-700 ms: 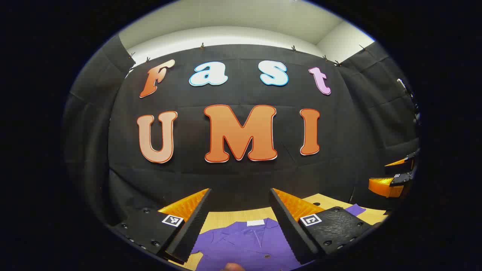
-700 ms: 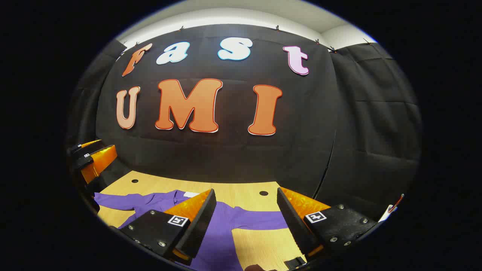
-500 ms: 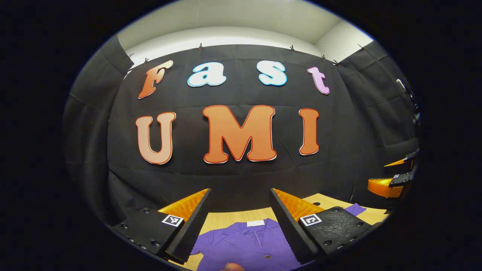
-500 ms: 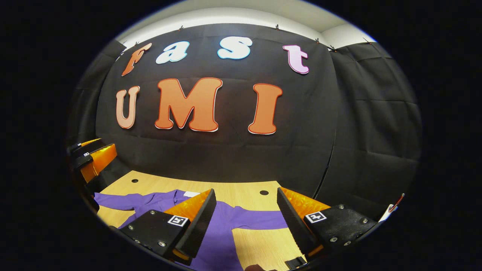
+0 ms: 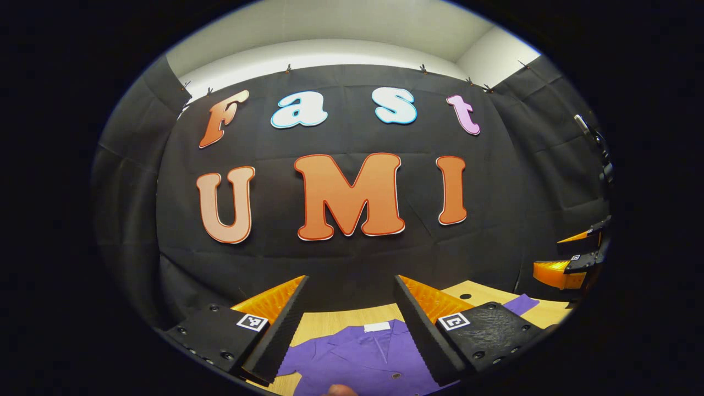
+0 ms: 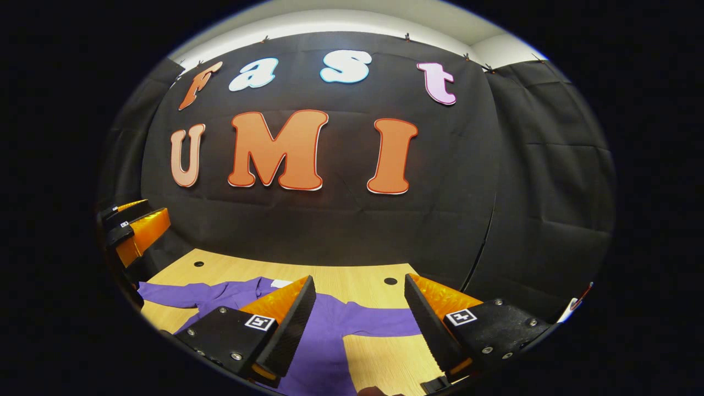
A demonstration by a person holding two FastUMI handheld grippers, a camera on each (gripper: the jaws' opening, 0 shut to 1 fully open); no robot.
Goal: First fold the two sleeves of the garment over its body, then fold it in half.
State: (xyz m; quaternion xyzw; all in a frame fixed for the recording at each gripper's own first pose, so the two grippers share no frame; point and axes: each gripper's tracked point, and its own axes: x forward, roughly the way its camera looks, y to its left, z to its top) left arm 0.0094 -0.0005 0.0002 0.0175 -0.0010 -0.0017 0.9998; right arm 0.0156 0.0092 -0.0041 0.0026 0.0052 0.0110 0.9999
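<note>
Right gripper view: right claw (image 6: pixel 357 322) spread, nothing held, hovering above the table (image 6: pixel 341 278). Purple garment (image 6: pixel 324 335) lies flat below; its right sleeve (image 6: pixel 385 325) runs sideways across the gap between the fingers. Left gripper view: left claw (image 5: pixel 349 324) spread, empty, above the collar (image 5: pixel 377 326). Right claw judged nearer that sleeve; 0 sleeves folded.
</note>
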